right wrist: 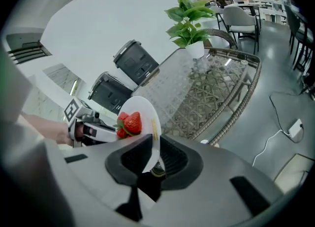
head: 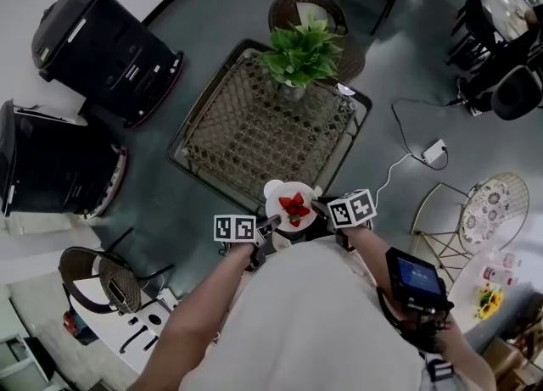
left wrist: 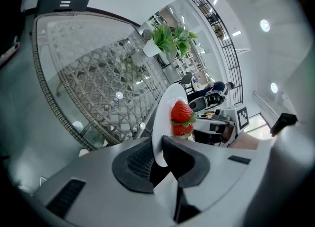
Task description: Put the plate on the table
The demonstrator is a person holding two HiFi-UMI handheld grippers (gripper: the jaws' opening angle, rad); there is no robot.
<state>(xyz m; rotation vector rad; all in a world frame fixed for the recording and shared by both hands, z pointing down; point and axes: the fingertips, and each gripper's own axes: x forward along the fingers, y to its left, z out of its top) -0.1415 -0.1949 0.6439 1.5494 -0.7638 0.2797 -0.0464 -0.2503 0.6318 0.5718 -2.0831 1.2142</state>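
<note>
A small white plate (head: 291,204) carrying two strawberries (head: 294,208) hangs just past the near edge of the glass-topped wicker table (head: 246,131). My left gripper (head: 270,223) is shut on the plate's left rim and my right gripper (head: 316,208) is shut on its right rim. In the left gripper view the plate (left wrist: 164,117) stands edge-on between the jaws with the strawberries (left wrist: 181,117) above them. The right gripper view shows the plate (right wrist: 140,125), the strawberries (right wrist: 129,123) and the table (right wrist: 206,90) beyond.
A potted green plant (head: 301,54) stands at the table's far edge. Two dark wheeled machines (head: 102,46) sit to the left. A wicker chair (head: 316,16) stands behind the table, and a cable with a white adapter (head: 433,151) lies on the floor at right.
</note>
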